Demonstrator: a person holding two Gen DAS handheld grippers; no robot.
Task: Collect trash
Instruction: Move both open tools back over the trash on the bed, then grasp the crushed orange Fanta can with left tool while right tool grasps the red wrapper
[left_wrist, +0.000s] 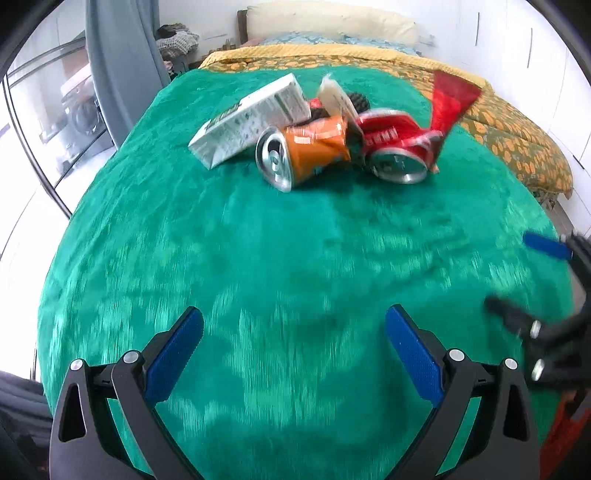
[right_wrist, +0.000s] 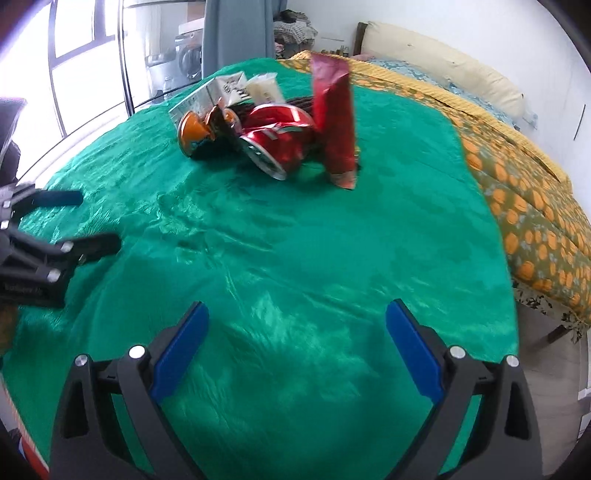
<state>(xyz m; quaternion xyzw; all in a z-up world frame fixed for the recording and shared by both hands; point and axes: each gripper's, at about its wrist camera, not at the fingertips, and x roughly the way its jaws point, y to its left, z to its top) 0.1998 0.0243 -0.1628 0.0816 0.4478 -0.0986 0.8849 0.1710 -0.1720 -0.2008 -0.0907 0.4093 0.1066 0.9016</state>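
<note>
The left tool (left_wrist: 294, 343) is held released above the green blanket (left_wrist: 258, 258), its two blue pads spread wide with nothing between them. Well ahead of it, a small heap of trash is gathered on the blanket, which is spread over a bed.

From left to right in the left wrist view, a white carton (left_wrist: 251, 120) is seen lying tilted, with dark print along its side that is too blurred to be read. Against its lower end an orange can (left_wrist: 304, 153) is laid on its side, dented, its silver top turned toward the camera. Behind the can a pale cup (left_wrist: 334, 94) and a dark object are partly hidden. Next, a crushed red can (left_wrist: 397, 146) is found touching the orange one; white lettering is visible on it but cannot be made out. At the far right of the heap a red foil wrapper (left_wrist: 448, 99) stands up against the red can.

The right tool (right_wrist: 297, 343) is likewise held released over the blanket, empty, near the left tool and well apart from the heap. A yellow patterned bedspread (right_wrist: 524, 206) is seen beyond the blanket's right edge.
</note>
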